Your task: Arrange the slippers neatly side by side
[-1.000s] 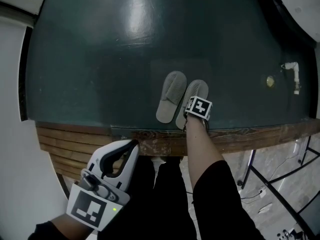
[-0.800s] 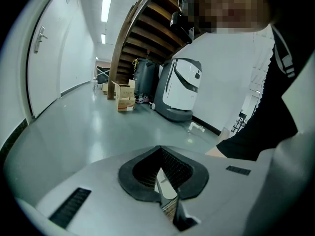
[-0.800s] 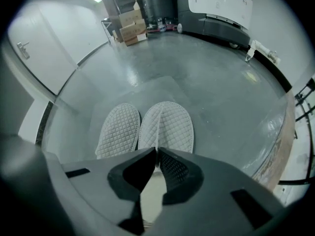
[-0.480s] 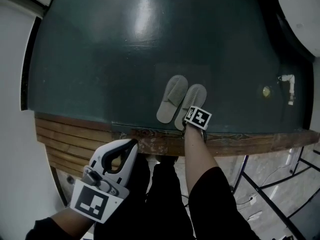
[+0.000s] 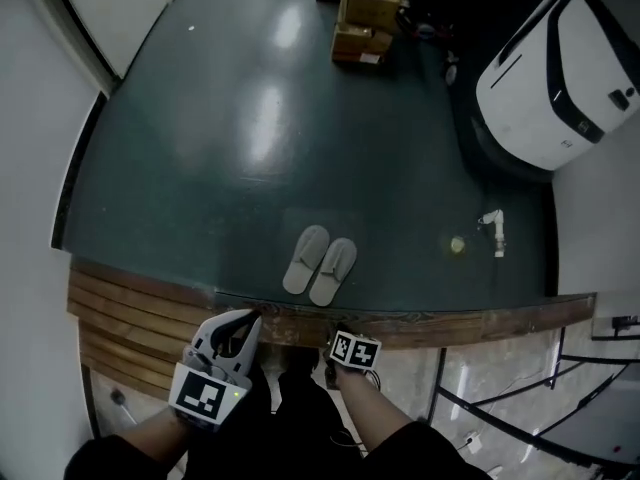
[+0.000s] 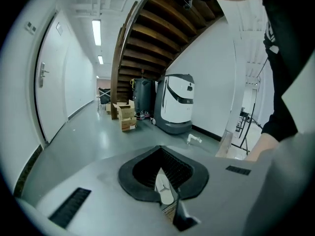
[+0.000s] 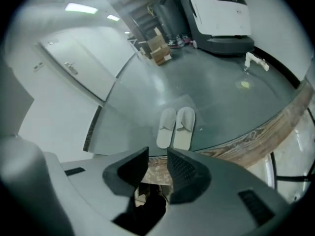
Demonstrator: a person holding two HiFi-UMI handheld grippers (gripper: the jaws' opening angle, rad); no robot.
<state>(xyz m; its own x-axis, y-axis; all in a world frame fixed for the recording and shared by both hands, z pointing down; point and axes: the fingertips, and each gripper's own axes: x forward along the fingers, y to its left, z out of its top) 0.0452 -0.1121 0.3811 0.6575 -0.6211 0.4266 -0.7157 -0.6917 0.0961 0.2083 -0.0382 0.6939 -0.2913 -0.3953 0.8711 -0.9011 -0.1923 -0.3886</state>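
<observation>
Head view looks steeply down on both hands, low in the frame on the near side of a curved brown wooden-plank edge point(image 5: 470, 320). At 7 o'clock the white left gripper point(image 5: 250, 320) lies nearly level, aimed toward 1 o'clock with its marker cube facing up. Its jaws are closed tip to tip, gripping nothing. At 6 o'clock the right gripper point(image 5: 345, 346) points steeply down beneath its marker cube, on a black-sleeved arm. Its jaws have just been opening and stand apart, empty.

A pair of flat pale grey fabric slippers point(image 5: 320, 265) lies just past the edge, at 12 o'clock from the right gripper, on a glossy dark green floor point(image 5: 250, 168). They rest side by side with long axes parallel, toes toward 1 o'clock and heels toward the edge. The right one sits slightly nearer the edge. Neither gripper touches them.

Brown cardboard boxes point(image 5: 365, 13) stand at 12 o'clock, and a large white and black machine point(image 5: 555, 78) at 2 o'clock.

Left gripper view shows a dark wooden staircase point(image 6: 162, 28) overhead and a lit corridor with ceiling lights, which the head view does not. Right gripper view shows the gap between its parted jaws, with the slippers beyond at 12 o'clock.
</observation>
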